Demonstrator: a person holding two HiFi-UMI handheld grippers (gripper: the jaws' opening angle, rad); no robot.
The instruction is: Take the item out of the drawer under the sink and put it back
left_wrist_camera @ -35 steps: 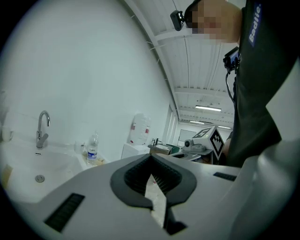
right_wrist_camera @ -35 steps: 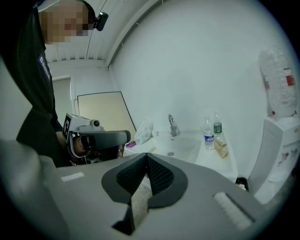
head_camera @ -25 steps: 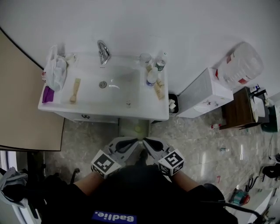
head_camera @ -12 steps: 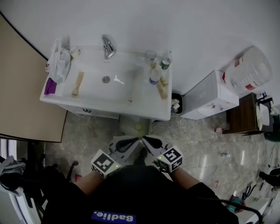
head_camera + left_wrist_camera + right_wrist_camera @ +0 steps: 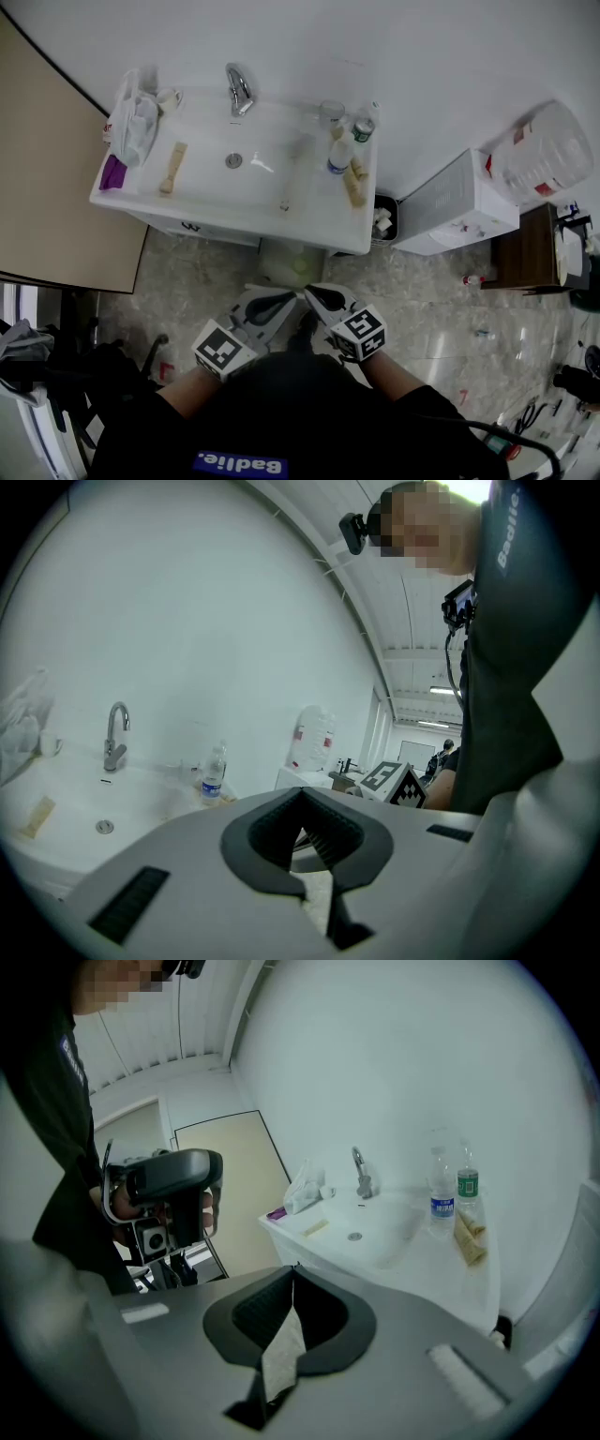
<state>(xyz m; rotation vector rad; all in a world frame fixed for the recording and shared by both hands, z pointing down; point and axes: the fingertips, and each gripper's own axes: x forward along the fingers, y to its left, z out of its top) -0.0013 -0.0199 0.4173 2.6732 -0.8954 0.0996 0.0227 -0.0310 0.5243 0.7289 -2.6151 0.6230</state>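
Status — seemingly nothing done yet: left gripper [image 5: 300,794] and right gripper [image 5: 293,1269], both pressed together and empty, are hovering before sink [image 5: 202,192]; drawer [image 5: 192,226] unopened.

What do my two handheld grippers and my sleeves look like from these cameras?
The two are alike. The left gripper and the right gripper have light grey moulded plastic jaws lined with dark ribbed pads. Each carries a white cube printed with black square markers: the left cube and the right cube. The person wears a black short-sleeved top.
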